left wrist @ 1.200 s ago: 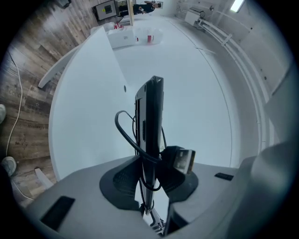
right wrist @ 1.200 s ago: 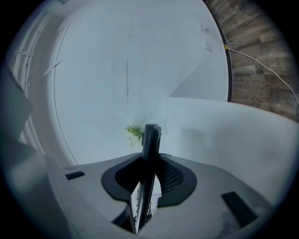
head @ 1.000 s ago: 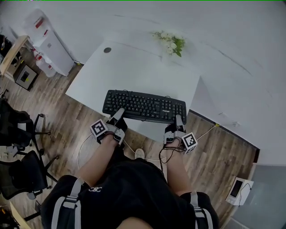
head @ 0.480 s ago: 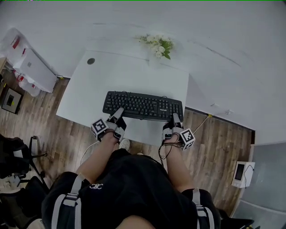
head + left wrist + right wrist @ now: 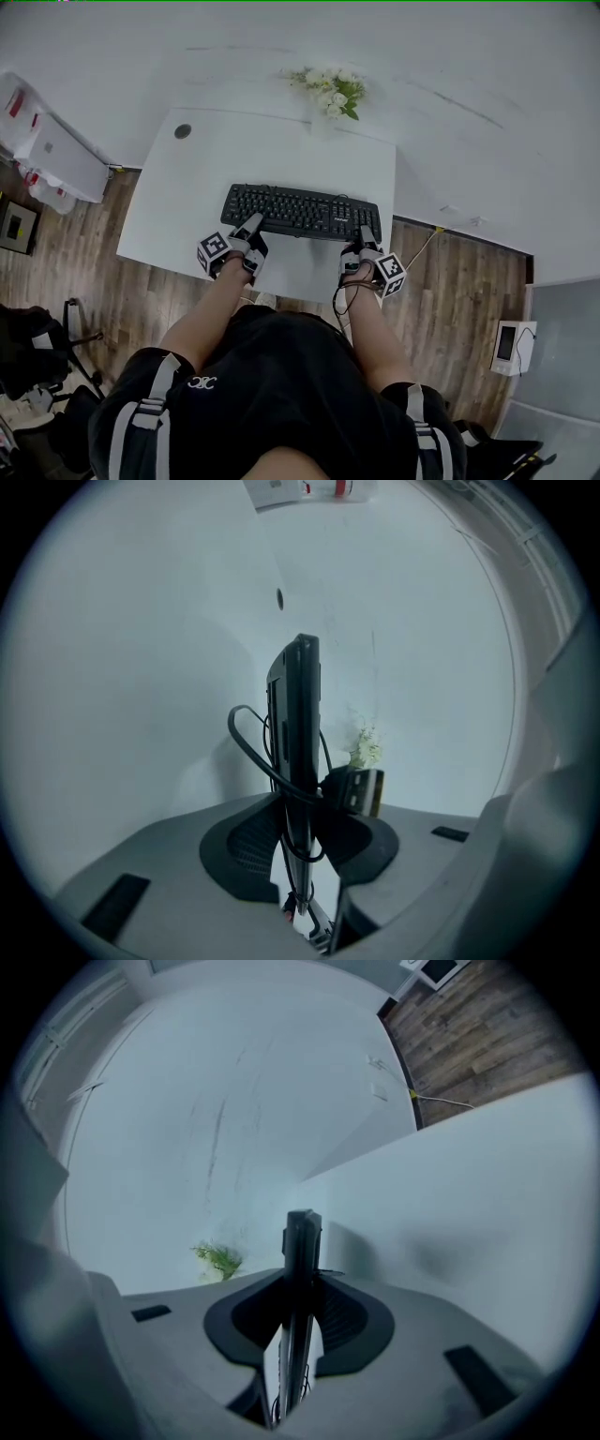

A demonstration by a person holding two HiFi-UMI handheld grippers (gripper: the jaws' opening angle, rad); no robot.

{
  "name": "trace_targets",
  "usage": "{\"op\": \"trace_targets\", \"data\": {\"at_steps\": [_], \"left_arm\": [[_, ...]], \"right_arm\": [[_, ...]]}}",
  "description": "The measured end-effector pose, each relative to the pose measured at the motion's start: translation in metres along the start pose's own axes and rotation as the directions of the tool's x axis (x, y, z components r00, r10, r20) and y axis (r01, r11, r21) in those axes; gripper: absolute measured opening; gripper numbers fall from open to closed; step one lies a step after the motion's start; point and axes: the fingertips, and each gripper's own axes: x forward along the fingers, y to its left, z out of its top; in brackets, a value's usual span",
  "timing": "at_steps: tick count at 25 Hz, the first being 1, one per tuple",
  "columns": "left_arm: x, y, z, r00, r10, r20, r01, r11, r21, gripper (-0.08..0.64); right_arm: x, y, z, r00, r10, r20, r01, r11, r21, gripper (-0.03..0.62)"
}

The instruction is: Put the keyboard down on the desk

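Holding keyboard (image 5: pixel 300 212) by its near edge with both grippers. Left gripper (image 5: pixel 251 226) clamped on the left part of that edge, fingers (image 5: pixel 246 844) pressed against top and underside, with the keyboard seen edge-on, running straight out from between them. Just past those fingertips, a black cable (image 5: pixel 246 747) looping off one side of the keyboard and a USB plug (image 5: pixel 361 790) hanging at the other side. Right gripper (image 5: pixel 365 238) likewise closed on the right part of the edge, thin side sandwiched between its pads (image 5: pixel 351 1321). Beyond both sets of fingertips, white desk (image 5: pixel 272 150) under the keyboard, flowers (image 5: pixel 334 89) well past it at the far edge. Keyboard roughly level over the desk's near half. Cannot tell whether touching the desk or just above it.
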Motion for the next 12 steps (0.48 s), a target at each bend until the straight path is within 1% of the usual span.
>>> {"op": "trace_targets", "data": {"at_steps": [6, 12], "left_arm": [[0.018, 0.017, 0.007, 0.998, 0.052, -0.042, -0.052, 0.999, 0.002, 0.097], [0.027, 0.023, 0.006, 0.995, 0.077, -0.063, -0.078, 0.997, -0.013, 0.092]], "right_arm": [[0.008, -0.017, 0.003, 0.999, -0.04, 0.03, 0.04, 0.999, 0.009, 0.075], [0.01, -0.029, 0.005, 0.997, -0.071, 0.028, 0.071, 0.997, 0.022, 0.077]]}}
